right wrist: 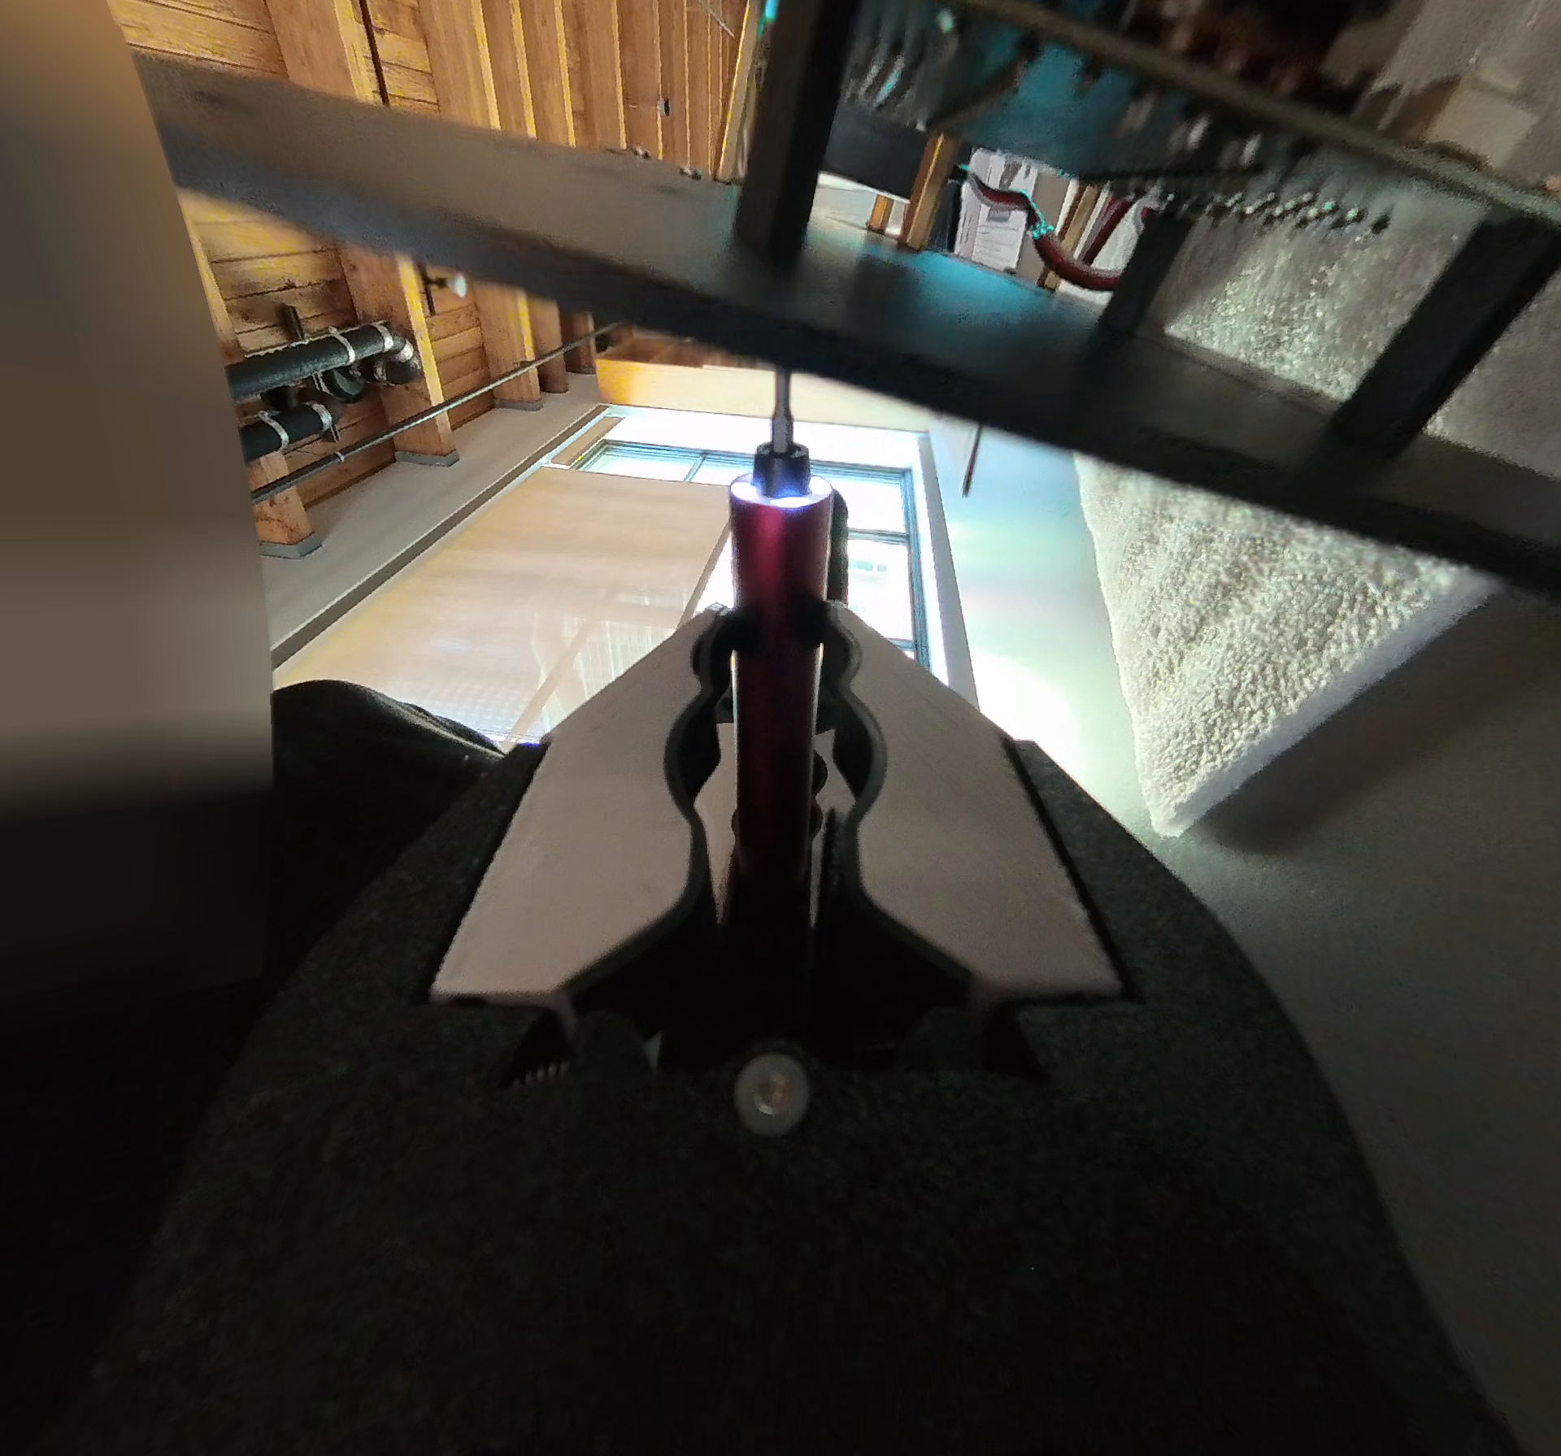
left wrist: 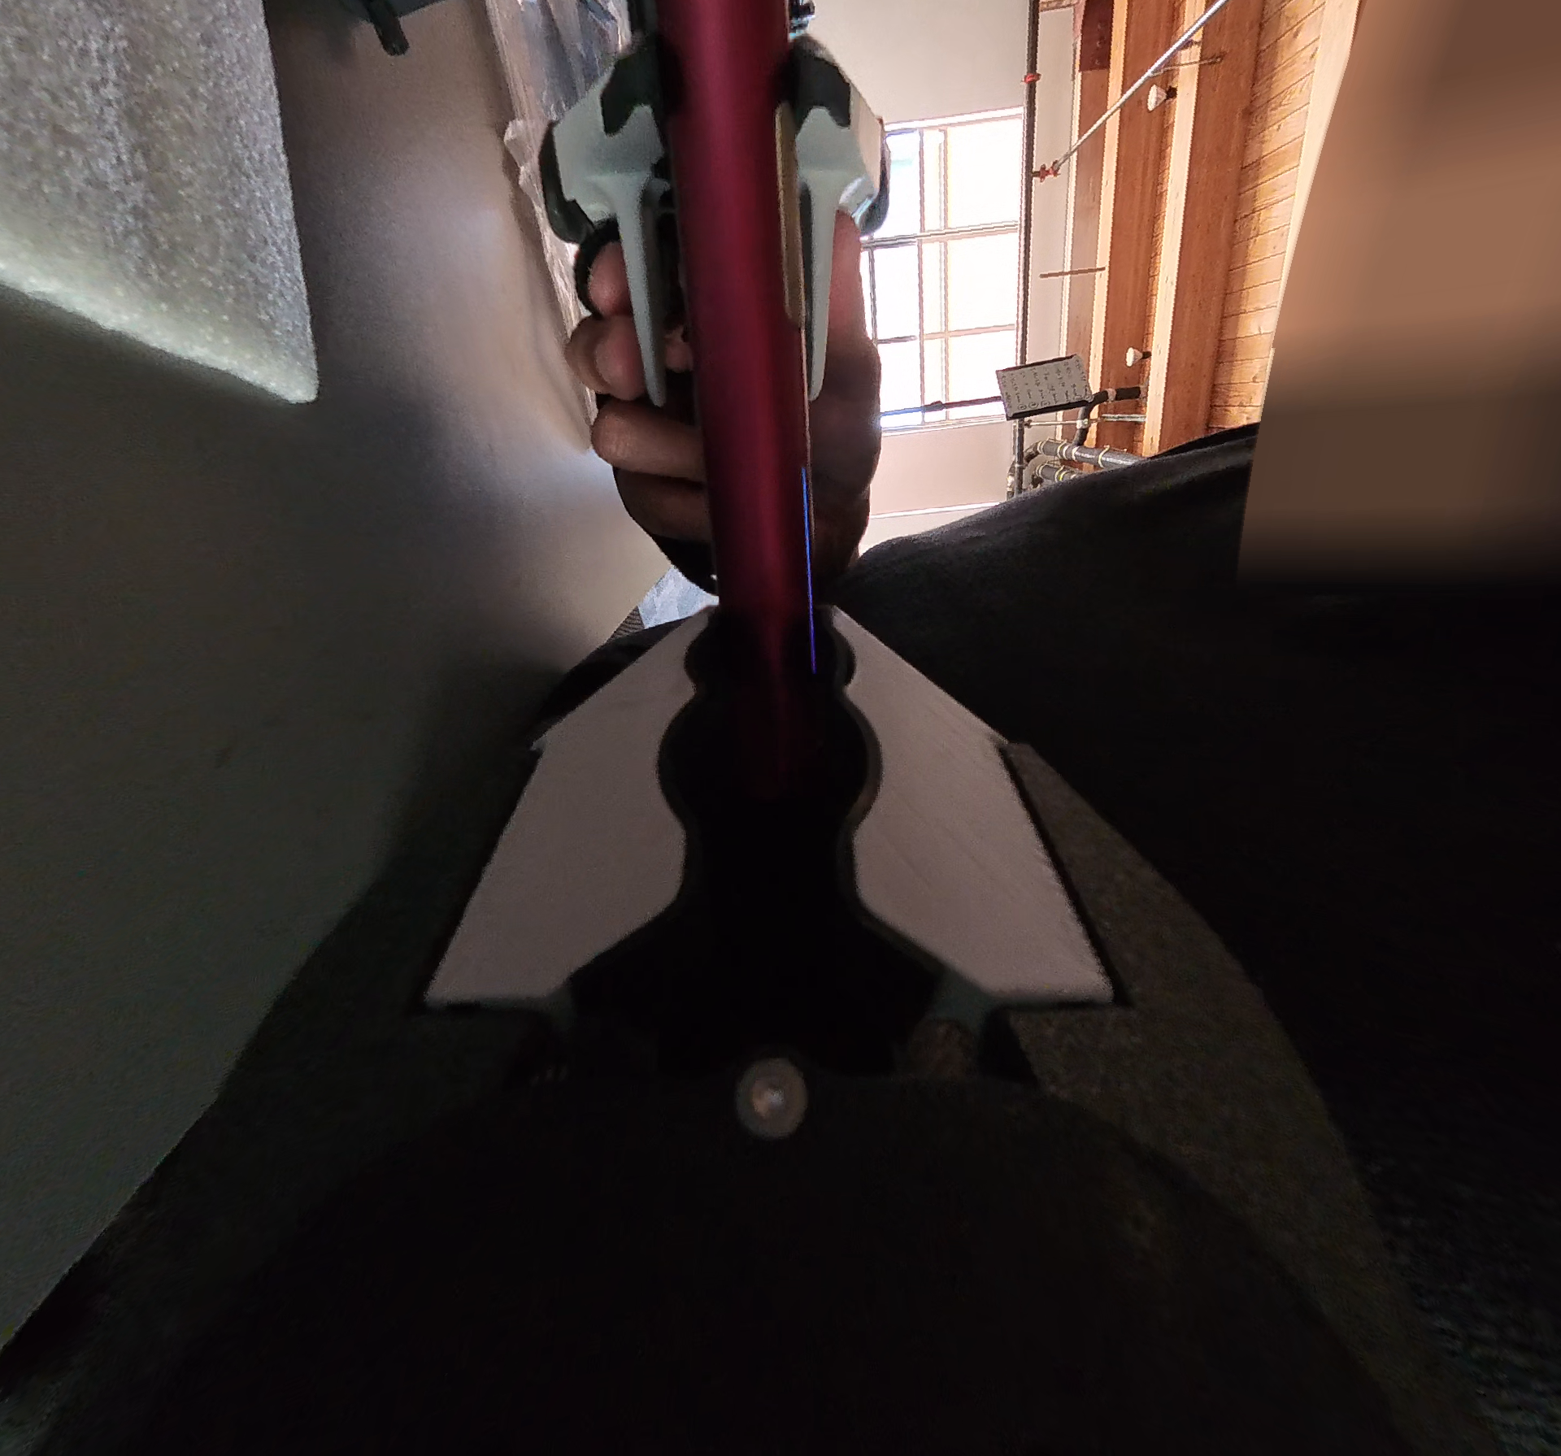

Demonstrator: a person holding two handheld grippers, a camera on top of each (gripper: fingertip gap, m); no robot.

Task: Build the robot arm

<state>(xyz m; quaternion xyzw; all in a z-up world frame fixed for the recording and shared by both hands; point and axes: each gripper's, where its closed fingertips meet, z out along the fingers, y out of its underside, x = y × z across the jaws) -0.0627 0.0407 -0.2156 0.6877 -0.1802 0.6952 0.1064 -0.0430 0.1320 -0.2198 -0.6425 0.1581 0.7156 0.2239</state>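
Observation:
A red metal electric screwdriver is gripped by both grippers. My right gripper is shut on its front part. Its lit tip and thin bit touch the edge of a dark metal plate. My left gripper is shut on the rear part of the same red barrel. In the left wrist view the right gripper shows farther up the barrel, held by a hand.
The dark plate belongs to a frame with black posts carrying a blue circuit board with wires. White foam sheets lie beside it. Windows, wooden walls and pipes are behind. A dark sleeve is close by. Across from one pair of fingers to the other is roughly 9 cm.

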